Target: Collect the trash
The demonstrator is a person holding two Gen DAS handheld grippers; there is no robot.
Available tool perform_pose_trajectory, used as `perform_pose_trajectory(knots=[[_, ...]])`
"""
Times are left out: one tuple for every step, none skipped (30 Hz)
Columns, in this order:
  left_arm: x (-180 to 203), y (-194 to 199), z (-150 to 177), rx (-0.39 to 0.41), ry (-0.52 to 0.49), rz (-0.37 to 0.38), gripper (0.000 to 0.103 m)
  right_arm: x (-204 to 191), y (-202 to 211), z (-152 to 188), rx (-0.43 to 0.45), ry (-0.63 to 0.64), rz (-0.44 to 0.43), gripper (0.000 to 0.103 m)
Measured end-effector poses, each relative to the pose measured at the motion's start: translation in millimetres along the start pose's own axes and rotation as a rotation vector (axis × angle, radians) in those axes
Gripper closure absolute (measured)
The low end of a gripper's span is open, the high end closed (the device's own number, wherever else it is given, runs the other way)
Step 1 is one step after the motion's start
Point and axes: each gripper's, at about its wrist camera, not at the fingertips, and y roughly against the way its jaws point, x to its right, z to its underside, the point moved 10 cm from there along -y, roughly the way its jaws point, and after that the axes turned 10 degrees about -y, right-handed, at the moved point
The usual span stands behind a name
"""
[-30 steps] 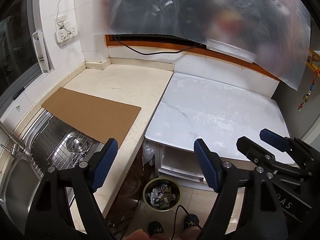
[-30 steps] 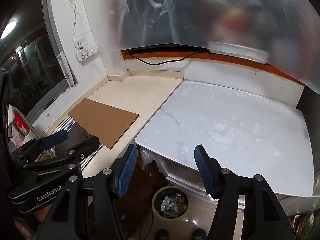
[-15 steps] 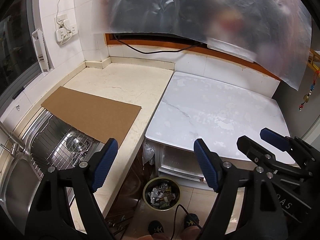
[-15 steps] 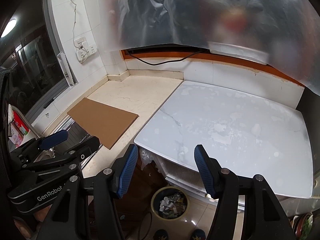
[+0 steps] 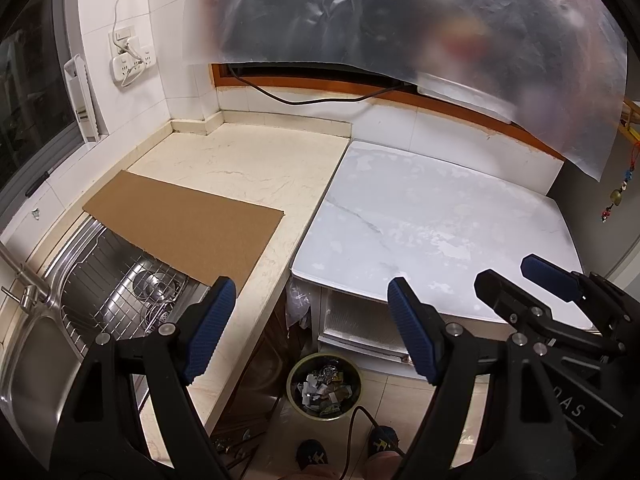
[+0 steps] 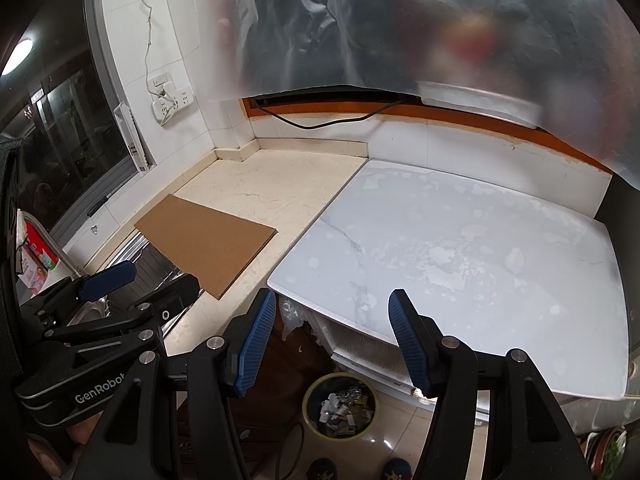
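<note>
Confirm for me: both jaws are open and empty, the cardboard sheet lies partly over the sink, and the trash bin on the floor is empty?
Not quite. The trash bin already holds scraps of paper and wrappers, as the left wrist view shows. The rest stands: both sets of jaws are open and empty, and the cardboard sheet overhangs the sink.

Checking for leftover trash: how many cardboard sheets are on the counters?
1. The cardboard sheet lies flat on the beige counter, one end overhanging the sink. None visible elsewhere.

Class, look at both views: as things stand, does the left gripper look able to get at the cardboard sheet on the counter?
Probably yes. The left gripper is open and empty, and the cardboard sheet lies flat just ahead, nothing between. Its near edge overhangs the sink, which may offer a grip.
</note>
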Motion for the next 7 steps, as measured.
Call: perform_pose_trajectory(knots=[[-0.3,0.1,-0.4,0.0,-0.001,0.001,0.028,0.0,-0.2,0.3,-0.001,0.0,0.0,0.042],[-1.1,-0.7,-0.1,-0.002,-0.001,0.002,0.028,-0.6,0.0,0.2,0.0,-0.001,0.001,0.042],[-1.1,-1.5,0.7,-0.003,-0.001,0.003,0.028,0.0,-0.3,0.4,-0.002,0.0,0.001,0.042],[-1.3,-2.3,1.7,-0.005,-0.001,0.002,0.028,-0.1,-0.6,1.0,-0.002,0.0,0.001,0.042],[-1.4,-3.3,2.6,-0.007,0.0,0.001,0.028,-0.2,-0.8,1.2,-0.002,0.0,0.002,0.042],[-1.8,-3.9,4.4,-0.009,0.0,0.001,0.028,-0.1,-0.8,1.2,-0.003,0.0,0.001,0.042],[-2.0,-4.6,5.6,-0.011,0.002,0.001,0.028,0.1,-1.6,1.1,-0.004,0.0,0.001,0.042]])
